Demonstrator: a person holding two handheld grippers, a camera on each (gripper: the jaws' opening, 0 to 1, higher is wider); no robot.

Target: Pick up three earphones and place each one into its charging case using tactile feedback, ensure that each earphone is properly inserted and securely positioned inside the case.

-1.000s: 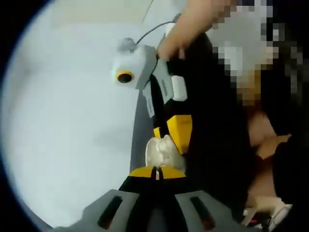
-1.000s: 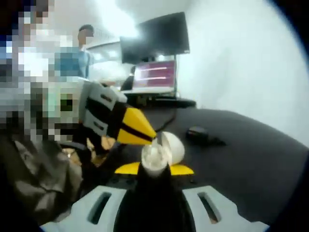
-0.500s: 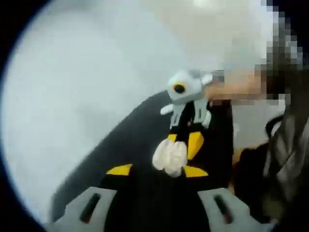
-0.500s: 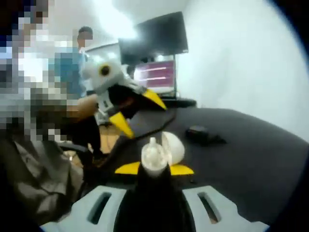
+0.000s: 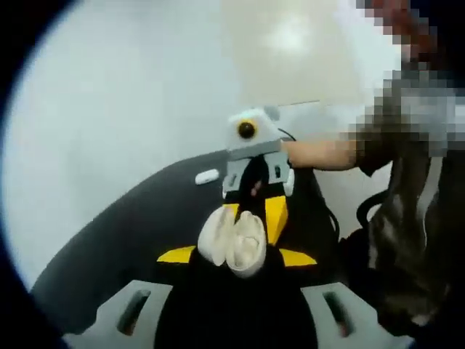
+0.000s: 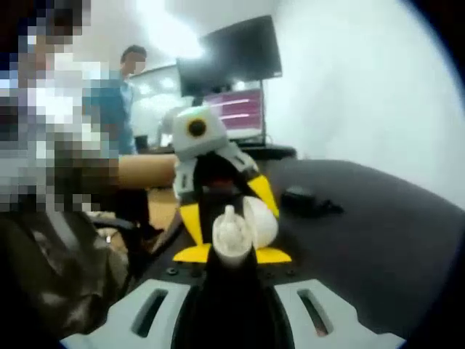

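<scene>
One black bench (image 5: 109, 240) fills the lower part of both views. In the left gripper view its curved edge runs from lower left to upper centre against a white wall, and the surface left of the tongs is open. In the right gripper view, two monitors (image 6: 231, 57) stand at the bench's far edge, upper centre, and a person in blue (image 6: 116, 98) is at upper left.

There are two tongs. The left tongs (image 5: 238, 256) are spread wide and grip nothing. The right tongs (image 6: 231, 254) are closed on the one charging case (image 6: 263, 222), at centre frame in both views.

The case is white, rounded and hinged open. One white earphone (image 6: 229, 222) stands stem-up in its cup.

One small white piece (image 5: 207, 176) lies on the bench, left of centre. One dark object (image 6: 305, 200), too blurred to tell, lies right of centre.
</scene>
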